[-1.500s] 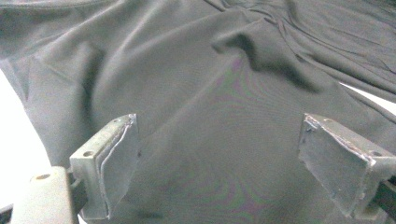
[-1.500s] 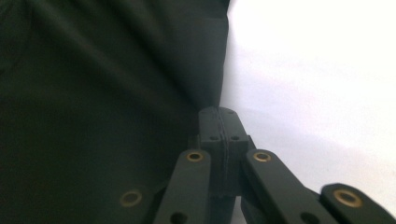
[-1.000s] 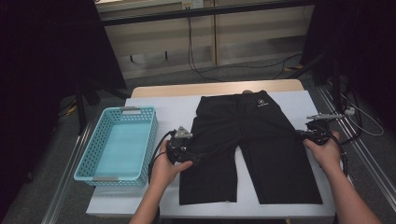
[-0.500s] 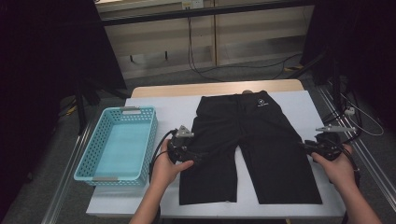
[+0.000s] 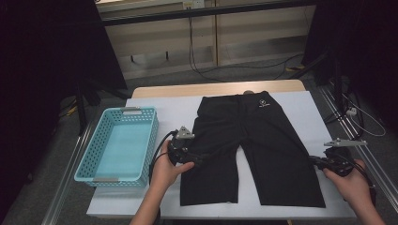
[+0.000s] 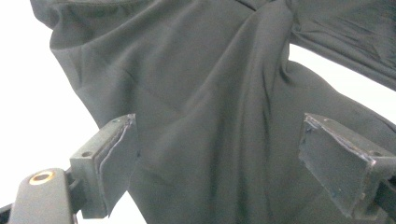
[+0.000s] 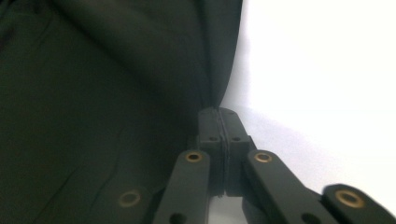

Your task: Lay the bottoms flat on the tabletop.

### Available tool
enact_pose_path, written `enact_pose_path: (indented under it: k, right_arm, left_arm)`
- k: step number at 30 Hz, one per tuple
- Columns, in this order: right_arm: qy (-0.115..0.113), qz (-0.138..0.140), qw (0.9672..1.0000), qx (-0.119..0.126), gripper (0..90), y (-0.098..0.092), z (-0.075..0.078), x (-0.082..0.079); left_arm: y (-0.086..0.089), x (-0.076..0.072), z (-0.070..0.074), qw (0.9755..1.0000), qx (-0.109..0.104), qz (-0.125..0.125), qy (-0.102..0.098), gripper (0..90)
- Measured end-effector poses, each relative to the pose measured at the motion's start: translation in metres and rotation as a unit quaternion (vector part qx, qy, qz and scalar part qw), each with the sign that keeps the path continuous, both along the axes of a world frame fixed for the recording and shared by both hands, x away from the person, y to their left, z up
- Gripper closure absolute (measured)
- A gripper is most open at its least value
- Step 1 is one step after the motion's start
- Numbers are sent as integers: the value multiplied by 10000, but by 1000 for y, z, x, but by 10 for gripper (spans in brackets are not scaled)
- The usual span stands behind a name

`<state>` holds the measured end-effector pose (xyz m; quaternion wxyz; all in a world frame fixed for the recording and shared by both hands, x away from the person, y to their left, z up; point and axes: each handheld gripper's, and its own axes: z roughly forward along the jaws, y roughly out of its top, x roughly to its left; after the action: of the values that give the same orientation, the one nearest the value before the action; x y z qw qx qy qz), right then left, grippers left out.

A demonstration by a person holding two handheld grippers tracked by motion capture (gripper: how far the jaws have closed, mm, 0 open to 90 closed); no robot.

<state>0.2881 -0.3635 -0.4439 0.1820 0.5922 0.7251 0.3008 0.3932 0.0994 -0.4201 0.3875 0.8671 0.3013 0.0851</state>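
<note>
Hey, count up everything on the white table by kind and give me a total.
Black shorts: 1
Turquoise basket: 1
Hand-held tongs: 2, left open over the cloth, right shut on the shorts' edge
Total: 4

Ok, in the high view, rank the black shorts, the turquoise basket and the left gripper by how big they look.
1. black shorts, largest, spread flat across the white table.
2. turquoise basket, clearly smaller than the shorts.
3. left gripper, smallest by far, at the shorts' left leg.
</note>
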Motion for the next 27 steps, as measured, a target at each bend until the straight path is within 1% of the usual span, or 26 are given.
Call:
enact_pose_path:
  k: [1,2,3,4,5,6,8,9,11,12,13,14,15,16,19,20,21,22,24,25,26,27]
  right_arm:
    - [-88,21,10000,2,829,1,1,-2]
    - [-233,53,9997,-7,734,3,3,-3]
    - [-288,114,9995,-34,721,7,5,-4]
    - [-316,181,9993,-65,700,11,6,-4]
    - [-362,243,9990,-91,652,16,7,-4]
    - [-400,277,9988,-52,624,22,9,-4]
    - [-457,494,9976,134,611,39,11,-2]
    - [-473,613,9969,153,604,48,13,-1]
    - [-498,845,9951,158,609,66,13,0]
    - [-489,970,9939,214,615,76,13,0]
    - [-512,1122,9920,272,630,89,13,0]
    - [-499,1217,9909,290,639,97,12,0]
    - [-478,1403,9885,296,643,109,11,1]
    - [-459,1500,9871,309,649,118,9,1]
    - [-403,1789,9829,173,667,139,2,2]
    - [-371,1863,9817,153,671,144,0,2]
    - [-336,1929,9805,158,676,149,-2,2]
    - [-320,1953,9801,134,687,151,-3,1]
    - [-301,2063,9780,-102,760,157,-6,-1]
    - [-340,2047,9781,-129,823,157,-7,-1]
    - [-354,2086,9773,-110,884,157,-7,-1]
    - [-312,2117,9768,-43,898,156,-7,-1]
  left_arm:
    - [1,0,1,10000,22,-7,-39,135]
    - [1,1,1,10000,22,-7,-34,135]
    - [1,0,0,10000,-6,25,6,135]
    - [1,1,0,10000,5,28,1,134]
    - [1,1,0,10000,18,25,7,134]
    - [2,1,0,10000,41,19,-9,133]
    - [2,1,0,10000,34,27,-11,132]
    - [2,1,0,10000,32,32,-10,132]
    - [3,1,0,10000,37,27,-3,131]
    - [3,1,0,10000,39,31,-1,131]
    - [3,1,-1,10000,54,32,-5,131]
    - [3,1,-1,10000,58,29,-4,131]
    - [2,1,-1,10000,62,24,-2,131]
    - [2,1,-1,10000,58,15,6,131]
    - [2,0,-2,10000,53,6,7,130]
    - [2,0,-2,10000,46,19,40,130]
    - [2,0,-1,10000,76,3,26,130]
    - [2,-1,-2,10000,42,16,32,130]
    - [2,0,-3,10000,70,8,21,130]
    - [3,0,-3,10000,55,15,42,130]
    - [3,0,-3,10000,45,24,65,130]
    - [3,0,-3,10000,34,35,64,130]
